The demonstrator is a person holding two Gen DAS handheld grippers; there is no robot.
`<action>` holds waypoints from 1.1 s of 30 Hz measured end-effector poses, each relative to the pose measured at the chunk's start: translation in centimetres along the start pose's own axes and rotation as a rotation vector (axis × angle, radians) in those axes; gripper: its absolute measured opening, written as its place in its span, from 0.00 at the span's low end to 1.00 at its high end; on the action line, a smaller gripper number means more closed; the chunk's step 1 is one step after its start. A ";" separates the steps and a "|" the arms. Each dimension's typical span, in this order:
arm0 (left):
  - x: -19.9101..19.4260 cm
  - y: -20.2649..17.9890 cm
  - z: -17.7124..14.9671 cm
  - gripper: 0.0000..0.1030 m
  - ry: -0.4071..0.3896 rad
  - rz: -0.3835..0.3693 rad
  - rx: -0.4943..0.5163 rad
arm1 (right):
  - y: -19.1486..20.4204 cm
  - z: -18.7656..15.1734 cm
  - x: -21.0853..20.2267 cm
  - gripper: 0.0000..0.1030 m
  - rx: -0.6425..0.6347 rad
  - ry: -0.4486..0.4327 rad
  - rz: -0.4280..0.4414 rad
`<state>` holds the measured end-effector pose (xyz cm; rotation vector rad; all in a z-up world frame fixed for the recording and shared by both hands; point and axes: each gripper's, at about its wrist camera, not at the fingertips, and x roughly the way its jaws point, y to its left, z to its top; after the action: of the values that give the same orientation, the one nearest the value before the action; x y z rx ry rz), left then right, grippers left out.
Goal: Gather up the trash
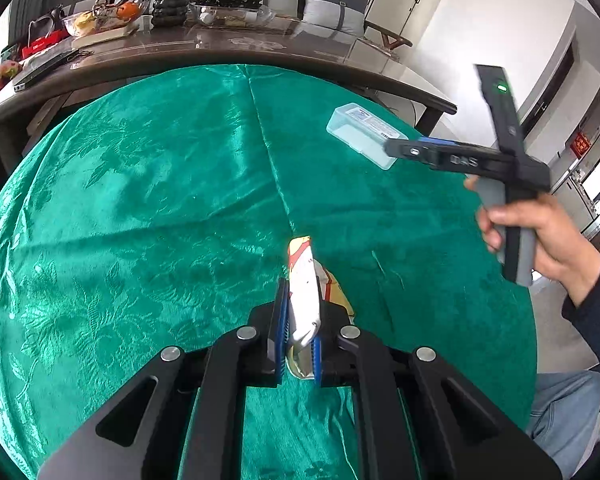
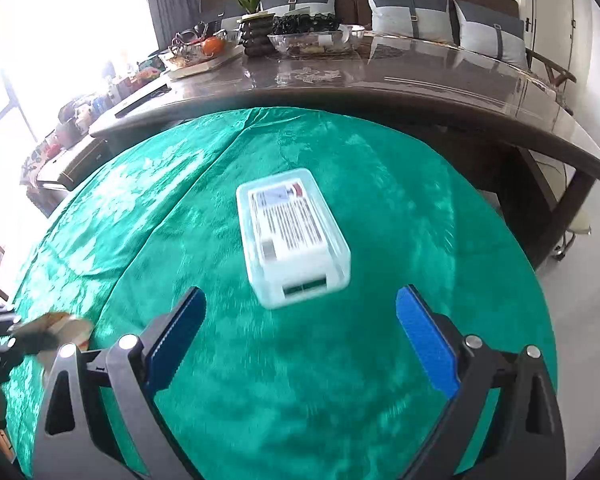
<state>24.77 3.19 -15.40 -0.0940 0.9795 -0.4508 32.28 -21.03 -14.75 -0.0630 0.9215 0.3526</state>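
- Landmark: the clear plastic box [image 2: 294,236] lies on the green tablecloth [image 2: 148,208], label side up; it appears to rest upside down, though blur makes that uncertain.
- Right gripper [image 2: 300,344]: jaws spread wide, nothing between the blue pads [image 2: 426,344]. The box lies straight ahead of it, just beyond the fingertips and roughly centred on the gap.
- Long axis of the box runs away from the right gripper, nearly in line with the fingers, tilted a little to the left at the far end. The short width therefore faces the jaws.
- Left gripper [image 1: 300,320]: clamped on a crumpled snack wrapper [image 1: 306,292], held clear above the cloth, well apart from the box and to its near left.
- Judgement: the right gripper is the nearer and the only free one; the box is its likely target. A straight advance along the present line should bring the pads to the box's two long sides.
- Risk, as judgement: smooth plastic walls may slip if the pads close near the box's near end only.
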 end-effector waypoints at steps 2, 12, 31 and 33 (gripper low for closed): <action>-0.4 0.1 -0.4 0.08 0.002 -0.006 -0.004 | 0.6 0.9 1.8 0.90 -0.034 0.039 -0.028; -1.1 -0.2 -1.5 0.10 -0.024 0.024 -0.002 | 2.4 -4.4 -2.1 0.61 -0.055 0.071 -0.019; -2.9 -1.4 -6.4 0.80 -0.056 0.176 0.058 | 9.3 -15.8 -8.4 0.83 -0.054 0.032 -0.038; -2.8 -1.2 -6.7 0.85 -0.052 0.194 0.060 | 9.1 -15.9 -8.4 0.84 -0.051 0.033 -0.034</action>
<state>17.58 4.07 -16.67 0.0430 0.9132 -0.2974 12.47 -17.94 -16.84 -0.1315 0.9429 0.3447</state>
